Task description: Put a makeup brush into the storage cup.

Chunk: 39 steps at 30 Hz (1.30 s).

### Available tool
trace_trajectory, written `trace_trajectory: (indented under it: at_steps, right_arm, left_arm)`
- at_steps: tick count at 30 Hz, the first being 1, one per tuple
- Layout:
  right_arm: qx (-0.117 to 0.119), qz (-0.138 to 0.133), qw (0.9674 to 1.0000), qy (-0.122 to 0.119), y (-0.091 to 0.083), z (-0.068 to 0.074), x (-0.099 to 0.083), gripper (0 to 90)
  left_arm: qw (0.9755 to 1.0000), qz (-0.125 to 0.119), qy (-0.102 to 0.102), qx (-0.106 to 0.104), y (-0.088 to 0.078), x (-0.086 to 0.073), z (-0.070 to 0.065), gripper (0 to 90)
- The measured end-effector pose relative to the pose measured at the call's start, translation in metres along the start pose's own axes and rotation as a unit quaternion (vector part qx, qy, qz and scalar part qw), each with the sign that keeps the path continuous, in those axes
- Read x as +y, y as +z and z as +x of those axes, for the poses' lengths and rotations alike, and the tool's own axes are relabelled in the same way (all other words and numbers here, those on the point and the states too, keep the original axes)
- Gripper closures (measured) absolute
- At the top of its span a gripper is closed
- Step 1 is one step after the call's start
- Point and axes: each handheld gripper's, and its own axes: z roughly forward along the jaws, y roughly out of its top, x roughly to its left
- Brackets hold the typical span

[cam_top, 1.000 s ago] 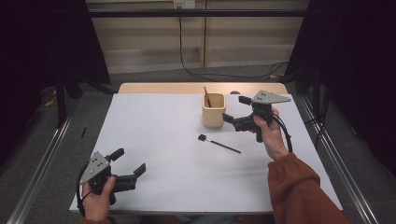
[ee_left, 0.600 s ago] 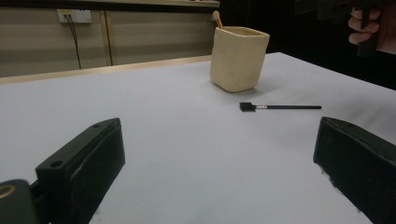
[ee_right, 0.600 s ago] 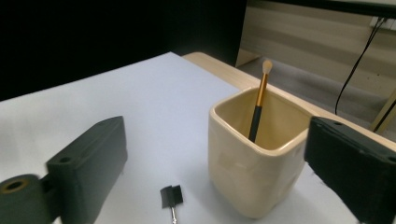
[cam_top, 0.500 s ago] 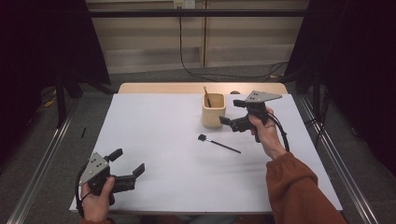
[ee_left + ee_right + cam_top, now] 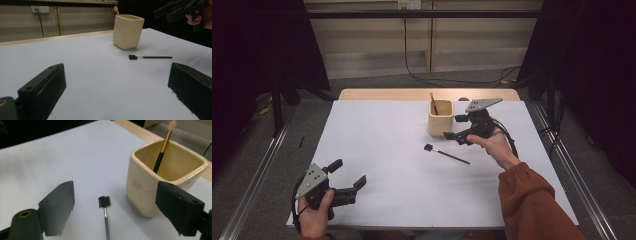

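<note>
Right gripper hovers beside the cup w/ jaws wide but just been closing a bit, nothing gripped, brush on the table below.

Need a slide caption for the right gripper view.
Right gripper, jaws open and just closing, above a black brush lying beside a cream cup holding a gold-handled brush.

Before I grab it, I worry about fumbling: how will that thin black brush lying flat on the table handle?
The black brush looks thin and stiff, probably very light. Its round handle may roll if nudged. Lying flat on the white table, it gives the right gripper's open jaws little height to catch, so it could slip.
</note>
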Motion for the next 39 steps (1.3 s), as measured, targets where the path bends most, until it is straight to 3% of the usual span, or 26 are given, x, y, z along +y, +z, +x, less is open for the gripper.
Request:
trace_trajectory:
  at_steps: [4, 8, 13, 17, 21, 22, 24, 27, 28, 30, 31, 34, 35, 36, 38, 39]
  right_arm:
    - [0.021, 0.050, 0.9985, 0.010, 0.009, 0.002, 0.006, 17.4]
    - [0.024, 0.084, 0.9962, -0.002, 0.017, 0.003, 0.009, 18.1]
    - [0.026, 0.138, 0.9900, -0.015, 0.025, 0.001, 0.006, 23.7]
    - [0.030, 0.165, 0.9858, -0.014, 0.029, -0.002, 0.004, 26.7]
    - [0.040, 0.201, 0.9786, -0.017, 0.033, -0.003, 0.006, 38.4]
    - [0.054, 0.212, 0.9755, -0.020, 0.035, -0.003, 0.006, 41.0]
    - [0.061, 0.228, 0.9711, -0.032, 0.038, -0.004, 0.006, 40.6]
    - [0.075, 0.244, 0.9662, -0.032, 0.042, -0.005, 0.006, 39.7]
    - [0.075, 0.261, 0.9617, -0.035, 0.045, -0.005, 0.006, 38.3]
    - [0.070, 0.277, 0.9579, -0.031, 0.048, -0.005, 0.007, 38.3]
    - [0.068, 0.291, 0.9538, -0.033, 0.052, -0.006, 0.007, 38.6]
    - [0.074, 0.314, 0.9459, -0.037, 0.061, -0.005, 0.008, 47.6]
    - [0.073, 0.317, 0.9450, -0.039, 0.062, -0.004, 0.008, 49.1]
    - [0.076, 0.325, 0.9415, -0.048, 0.065, -0.004, 0.009, 51.6]
    - [0.072, 0.333, 0.9388, -0.053, 0.068, -0.003, 0.009, 53.8]
    - [0.074, 0.340, 0.9358, -0.058, 0.070, -0.004, 0.009, 55.6]
  left_arm:
    - [1.0000, 0.000, 0.001, -0.002, 0.002, 0.000, 0.000, 1.6]
    - [1.0000, 0.003, 0.003, -0.004, 0.003, 0.001, 0.000, 1.6]
    - [0.9999, 0.004, 0.002, -0.011, 0.006, 0.001, 0.001, 1.6]
    - [0.9999, 0.007, 0.005, -0.013, 0.008, 0.001, 0.000, 1.6]
    - [0.9999, 0.008, 0.006, -0.012, 0.008, 0.001, 0.000, 1.6]
    - [0.9999, 0.007, 0.006, -0.012, 0.008, 0.001, 0.000, 1.6]
    - [0.9999, 0.007, 0.007, -0.011, 0.008, 0.001, 0.000, 1.6]
    - [0.9999, 0.007, 0.008, -0.010, 0.008, 0.001, 0.000, 1.6]
    - [0.9999, 0.007, 0.007, -0.010, 0.008, 0.001, 0.000, 1.6]
    - [0.9999, 0.007, 0.007, -0.011, 0.008, 0.001, 0.000, 1.6]
    - [0.9999, 0.008, 0.008, -0.011, 0.008, 0.001, 0.000, 1.6]
    - [0.9998, 0.008, 0.010, -0.011, 0.008, 0.001, -0.001, 1.6]
    - [0.9998, 0.009, 0.010, -0.011, 0.008, 0.001, -0.001, 1.6]
    - [0.9999, 0.009, 0.010, -0.010, 0.008, 0.001, -0.001, 1.6]
    - [0.9999, 0.007, 0.007, -0.010, 0.008, 0.001, -0.001, 1.6]
    - [0.9999, 0.009, 0.008, -0.009, 0.008, 0.001, -0.001, 1.6]
